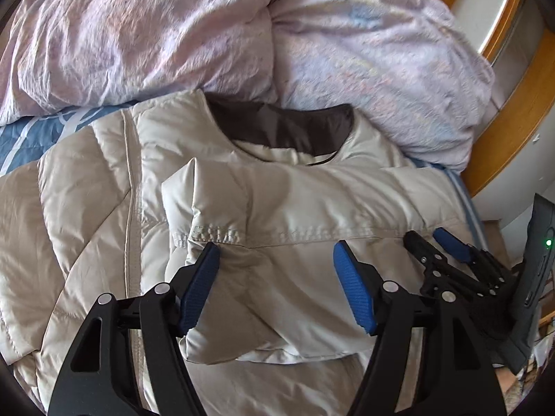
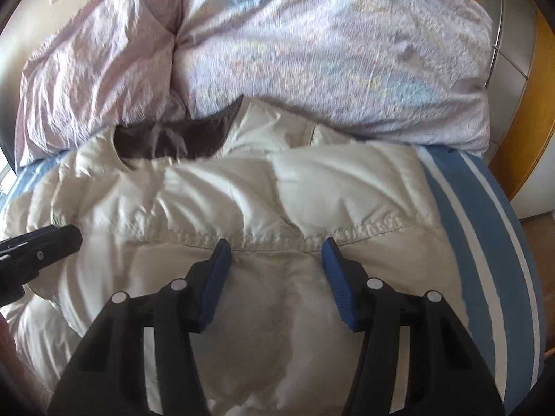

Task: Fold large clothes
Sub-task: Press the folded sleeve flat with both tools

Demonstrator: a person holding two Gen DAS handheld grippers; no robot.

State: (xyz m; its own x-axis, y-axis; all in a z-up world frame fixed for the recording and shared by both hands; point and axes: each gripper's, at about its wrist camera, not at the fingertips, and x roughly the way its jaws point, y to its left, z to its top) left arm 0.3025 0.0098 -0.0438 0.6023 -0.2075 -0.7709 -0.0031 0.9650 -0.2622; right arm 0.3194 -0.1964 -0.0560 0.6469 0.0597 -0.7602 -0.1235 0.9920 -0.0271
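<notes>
Hovering over a cream quilted down jacket [image 1: 277,208], left black gripper with blue pads [image 1: 276,254]: jaws wide apart, nothing clasped, sleeve fabric bulging between. Right black gripper with blue pads [image 2: 276,249] likewise parted, straddling puffed fabric at a stitched seam; grip uncertain. Jacket spread flat on blue-and-white striped sheet [image 2: 485,260], sleeve folded across chest, brown collar lining upward. Beyond, rumpled pale pink duvet [image 1: 173,34].

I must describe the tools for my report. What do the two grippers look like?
Both look alike. The left gripper has black plastic arms with slot cut-outs, round silver pivot pins and blue ribbed pads. The right gripper has the same black frame, silver pins and blue pads. Its dark grey body, seen from the left camera, shows a small green light.
</notes>
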